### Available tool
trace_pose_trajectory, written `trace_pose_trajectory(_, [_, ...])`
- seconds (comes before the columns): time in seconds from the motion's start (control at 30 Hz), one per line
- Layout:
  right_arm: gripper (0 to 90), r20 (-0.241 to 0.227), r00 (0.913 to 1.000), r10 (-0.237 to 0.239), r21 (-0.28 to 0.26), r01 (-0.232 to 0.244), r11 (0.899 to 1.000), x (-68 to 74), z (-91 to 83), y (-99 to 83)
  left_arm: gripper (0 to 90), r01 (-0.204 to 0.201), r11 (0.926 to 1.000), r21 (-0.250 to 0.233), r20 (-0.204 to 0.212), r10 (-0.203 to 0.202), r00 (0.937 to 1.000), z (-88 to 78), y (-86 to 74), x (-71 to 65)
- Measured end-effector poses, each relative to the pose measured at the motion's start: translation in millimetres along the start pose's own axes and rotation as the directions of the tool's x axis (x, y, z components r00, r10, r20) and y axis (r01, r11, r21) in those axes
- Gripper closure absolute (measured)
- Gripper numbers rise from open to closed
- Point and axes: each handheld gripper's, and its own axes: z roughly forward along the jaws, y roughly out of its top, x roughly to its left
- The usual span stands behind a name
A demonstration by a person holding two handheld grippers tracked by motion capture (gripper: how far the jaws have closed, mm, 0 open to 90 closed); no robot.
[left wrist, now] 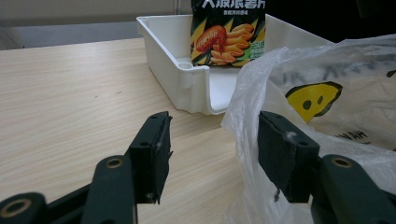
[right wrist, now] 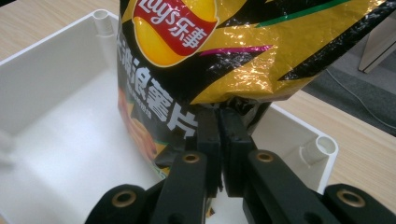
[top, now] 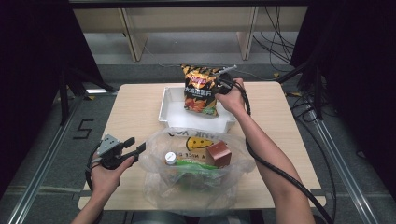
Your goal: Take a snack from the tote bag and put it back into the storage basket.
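The right hand-held gripper (right wrist: 219,135) is pinched tight on the edge of the chip bag (top: 201,89), its two jaws pressed together with the foil crumpled between them. From that grip the bag hangs with its long axis running nearly upright, top toward the far edge of the table (top: 135,112) and bottom pointing down into the white tray (top: 164,109). In the left gripper view the bag's lower end (left wrist: 228,37) sits low inside the tray (left wrist: 180,70), at or just above its floor; I cannot tell whether it touches. So the coming move likely turns on this one relation: the bag is straight over the tray, and letting go should drop or tip it onto the tray floor.

The left hand-held gripper (top: 131,148) waits at the near left of the table, jaws partly apart and gripping nothing, pointing toward the clear plastic bag (top: 196,163), whose film lies against the inner face of one jaw. That plastic bag holds a brown box (top: 218,154), a white-capped bottle (top: 171,158) and something green. The right hand is the nearer one to the tray; the left is nearer the plastic bag.
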Motion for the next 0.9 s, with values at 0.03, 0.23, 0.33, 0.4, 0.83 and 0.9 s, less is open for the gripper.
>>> trace_pose_trajectory(0.03, [87.3,0.000,1.0000,0.002,0.003,-0.002,1.000,0.2,-0.1,0.4,44.7,-0.001,1.0000,0.004,-0.005,0.001,1.0000,-0.4,0.2,-0.2])
trace_pose_trajectory(0.23, [83.8,-0.011,0.9999,0.008,-0.005,-0.008,1.000,2.2,-3.9,1.2,44.7,0.001,1.0000,-0.005,-0.002,-0.001,1.0000,-0.8,0.2,0.1])
trace_pose_trajectory(0.33, [80.4,-0.016,0.9998,0.006,-0.018,-0.006,1.000,4.2,-9.5,2.9,44.7,0.002,1.0000,-0.005,-0.004,-0.002,1.0000,-1.5,0.3,-0.5])
trace_pose_trajectory(0.4, [78.2,-0.020,0.9998,0.008,-0.030,-0.009,1.000,5.9,-14.0,3.8,44.6,0.000,0.9999,-0.010,0.003,0.000,1.0000,-1.1,0.3,-0.5])
trace_pose_trajectory(0.83, [65.7,-0.088,0.9950,0.047,-0.046,-0.051,0.998,13.7,-45.0,1.6,44.1,0.002,0.9999,-0.011,-0.003,-0.002,1.0000,-1.7,0.5,-2.0])
trace_pose_trajectory(0.9, [65.1,-0.104,0.9930,0.056,-0.057,-0.062,0.996,14.0,-48.9,-0.5,44.0,0.000,0.9999,-0.011,-0.001,0.000,1.0000,-1.8,0.4,-2.1])
